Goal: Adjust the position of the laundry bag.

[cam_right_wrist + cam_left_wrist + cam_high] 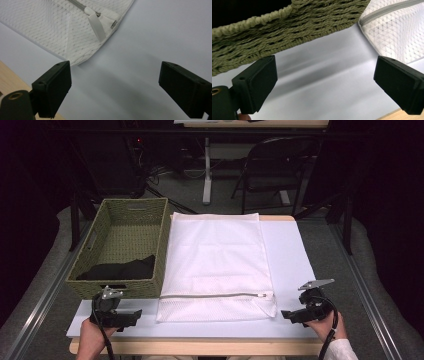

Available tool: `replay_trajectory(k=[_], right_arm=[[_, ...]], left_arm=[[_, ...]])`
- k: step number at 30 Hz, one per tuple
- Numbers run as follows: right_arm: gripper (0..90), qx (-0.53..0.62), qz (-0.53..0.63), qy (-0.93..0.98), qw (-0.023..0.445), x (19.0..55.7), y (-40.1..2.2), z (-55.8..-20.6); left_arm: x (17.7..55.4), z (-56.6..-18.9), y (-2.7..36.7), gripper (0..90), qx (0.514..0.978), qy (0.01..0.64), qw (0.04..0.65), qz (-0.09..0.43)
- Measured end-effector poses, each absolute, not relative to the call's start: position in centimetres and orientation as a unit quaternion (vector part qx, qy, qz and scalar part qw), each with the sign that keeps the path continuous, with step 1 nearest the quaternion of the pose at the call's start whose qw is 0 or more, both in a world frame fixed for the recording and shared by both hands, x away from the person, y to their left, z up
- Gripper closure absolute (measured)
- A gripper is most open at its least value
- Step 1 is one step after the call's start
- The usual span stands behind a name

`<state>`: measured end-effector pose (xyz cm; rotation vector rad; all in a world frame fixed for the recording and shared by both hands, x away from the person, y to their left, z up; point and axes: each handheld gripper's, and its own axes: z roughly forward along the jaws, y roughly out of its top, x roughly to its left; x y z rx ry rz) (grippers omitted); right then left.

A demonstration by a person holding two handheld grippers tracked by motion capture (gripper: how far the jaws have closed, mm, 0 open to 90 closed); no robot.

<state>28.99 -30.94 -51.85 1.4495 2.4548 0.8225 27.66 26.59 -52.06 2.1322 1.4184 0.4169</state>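
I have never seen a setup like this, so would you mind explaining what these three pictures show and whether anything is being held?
There is no robot here: a person holds a handheld two-jaw claw in each hand. The high view looks down on the table from the person's side, with the left claw at lower left and the right claw at lower right. The other two pictures come from a camera riding on each claw, looking out between its two black jaws.

On the white tabletop lies a flat white mesh laundry bag with its zipper running across the near end. The zipper pull shows close up in the right claw view. Left of the bag stands a woven green basket with a black garment inside.

Both claws are open and hold nothing.
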Motion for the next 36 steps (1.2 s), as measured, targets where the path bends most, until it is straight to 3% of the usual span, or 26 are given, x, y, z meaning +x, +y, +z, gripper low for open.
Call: replay_trajectory(k=[13, 28, 36], right_arm=[[16.0, 0.472, 0.296, 0.829, 0.052, 29.3, -29.1, -52.3], [22.2, 0.476, 0.302, 0.824, 0.052, 29.9, -28.4, -52.5], [30.8, 0.473, 0.296, 0.829, 0.041, 30.1, -27.1, -52.9]], left_arm=[[27.4, -52.2, 25.6, 5.5, 0.803, 0.509, 0.282, 0.127], [27.8, -52.3, 23.3, 6.8, 0.820, 0.487, 0.279, 0.108], [28.3, -52.5, 21.8, 9.7, 0.832, 0.471, 0.278, 0.093]])
